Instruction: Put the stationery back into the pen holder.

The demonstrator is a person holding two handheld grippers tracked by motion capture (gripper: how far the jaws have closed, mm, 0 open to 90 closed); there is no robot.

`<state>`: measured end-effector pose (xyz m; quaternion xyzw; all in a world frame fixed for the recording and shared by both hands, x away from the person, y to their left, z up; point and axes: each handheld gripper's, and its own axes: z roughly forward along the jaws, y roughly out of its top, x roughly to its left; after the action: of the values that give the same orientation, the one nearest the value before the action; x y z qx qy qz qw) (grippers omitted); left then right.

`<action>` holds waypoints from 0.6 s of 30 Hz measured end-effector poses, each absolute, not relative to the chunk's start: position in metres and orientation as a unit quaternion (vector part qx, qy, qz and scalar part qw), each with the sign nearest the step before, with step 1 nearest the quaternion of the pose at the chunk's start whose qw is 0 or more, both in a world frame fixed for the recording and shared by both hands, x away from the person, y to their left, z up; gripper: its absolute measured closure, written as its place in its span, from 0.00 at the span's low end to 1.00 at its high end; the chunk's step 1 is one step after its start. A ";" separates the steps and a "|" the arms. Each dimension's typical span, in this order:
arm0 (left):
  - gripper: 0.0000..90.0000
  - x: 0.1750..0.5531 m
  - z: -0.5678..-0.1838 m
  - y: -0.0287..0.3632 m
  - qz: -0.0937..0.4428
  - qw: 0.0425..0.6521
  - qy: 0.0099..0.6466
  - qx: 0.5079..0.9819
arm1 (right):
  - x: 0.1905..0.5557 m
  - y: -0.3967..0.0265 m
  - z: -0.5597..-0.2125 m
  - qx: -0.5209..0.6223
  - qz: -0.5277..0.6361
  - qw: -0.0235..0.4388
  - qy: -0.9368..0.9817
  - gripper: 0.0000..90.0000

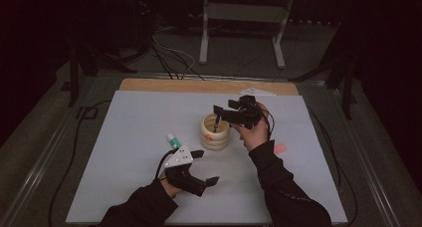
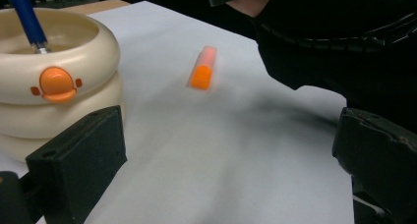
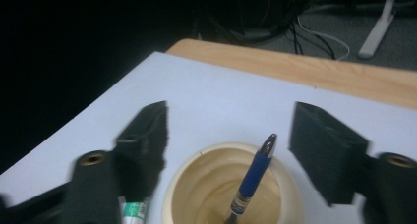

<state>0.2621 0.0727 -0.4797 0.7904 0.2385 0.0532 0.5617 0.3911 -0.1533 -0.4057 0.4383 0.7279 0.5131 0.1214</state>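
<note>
A cream ringed pen holder (image 1: 215, 137) with an orange duck-bill mark (image 2: 57, 83) stands mid-table. A blue pen (image 3: 253, 180) leans inside it, tip up (image 2: 27, 17). My right gripper (image 1: 225, 107) hovers just above the holder, open; the pen's tip rises between the jaws (image 3: 230, 116) and touches neither pad. My left gripper (image 1: 205, 166) rests low near the front of the table, open and empty (image 2: 228, 165), looking past the holder (image 2: 54, 111). An orange marker (image 1: 280, 148) lies to the right (image 2: 202, 69). A green-capped marker (image 1: 173, 140) lies left of the holder (image 3: 132, 209).
A white sheet (image 1: 139, 152) covers most of the table, with a bare wooden strip (image 1: 199, 85) along the far edge. The person's dark right sleeve (image 2: 344, 37) crosses beside the orange marker. Cables and a stand's legs (image 1: 278, 48) lie on the floor beyond.
</note>
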 end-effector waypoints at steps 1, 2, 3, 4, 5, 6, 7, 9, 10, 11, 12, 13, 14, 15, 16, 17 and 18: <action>0.00 0.262 -0.479 0.072 0.053 0.563 0.238 0.790 | 0.390 -0.155 -0.403 0.436 0.518 0.117 0.726 0.24; 0.00 0.262 -0.478 0.072 0.055 0.563 0.237 0.790 | 0.388 -0.157 -0.401 0.434 0.525 0.114 0.723 0.21; 0.00 0.262 -0.477 0.072 0.055 0.563 0.237 0.790 | 0.385 -0.160 -0.398 0.423 0.532 0.108 0.726 0.15; 0.00 0.263 -0.477 0.071 0.055 0.563 0.235 0.790 | 0.383 -0.162 -0.396 0.408 0.540 0.095 0.730 0.12; 0.00 0.263 -0.476 0.070 0.054 0.564 0.235 0.790 | 0.381 -0.164 -0.394 0.407 0.544 0.095 0.728 0.13; 0.00 0.263 -0.475 0.070 0.053 0.563 0.233 0.791 | 0.378 -0.166 -0.392 0.405 0.549 0.096 0.725 0.12; 0.00 0.263 -0.475 0.069 0.053 0.563 0.232 0.791 | 0.376 -0.168 -0.389 0.399 0.549 0.094 0.728 0.10; 0.00 0.264 -0.474 0.068 0.048 0.564 0.230 0.792 | 0.371 -0.171 -0.386 0.389 0.559 0.089 0.727 0.06; 0.00 0.264 -0.473 0.066 0.047 0.562 0.230 0.793 | 0.368 -0.172 -0.384 0.386 0.562 0.088 0.726 0.04; 0.00 0.264 -0.472 0.065 0.048 0.561 0.228 0.794 | 0.366 -0.173 -0.383 0.384 0.563 0.090 0.726 0.03; 0.00 0.264 -0.472 0.064 0.045 0.562 0.225 0.795 | 0.364 -0.175 -0.381 0.382 0.566 0.092 0.725 0.03; 0.00 0.264 -0.471 0.063 0.045 0.561 0.224 0.796 | 0.362 -0.176 -0.380 0.380 0.570 0.090 0.723 0.03; 0.00 0.264 -0.470 0.062 0.047 0.561 0.222 0.796 | 0.360 -0.177 -0.379 0.378 0.573 0.088 0.722 0.03; 0.00 0.265 -0.469 0.060 0.044 0.563 0.220 0.796 | 0.358 -0.179 -0.378 0.378 0.575 0.085 0.720 0.03; 0.00 0.265 -0.467 0.059 0.043 0.563 0.219 0.796 | 0.357 -0.180 -0.378 0.376 0.578 0.083 0.720 0.03; 0.00 0.266 -0.466 0.058 0.045 0.563 0.220 0.796 | 0.355 -0.182 -0.377 0.376 0.579 0.080 0.719 0.03; 0.00 0.267 -0.465 0.056 0.044 0.563 0.219 0.796 | 0.353 -0.184 -0.377 0.375 0.579 0.080 0.719 0.03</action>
<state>0.2666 0.0564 -0.4652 0.7955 0.2191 0.0443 0.5632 0.3535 -0.1835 -0.3767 0.3752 0.7194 0.5790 0.0796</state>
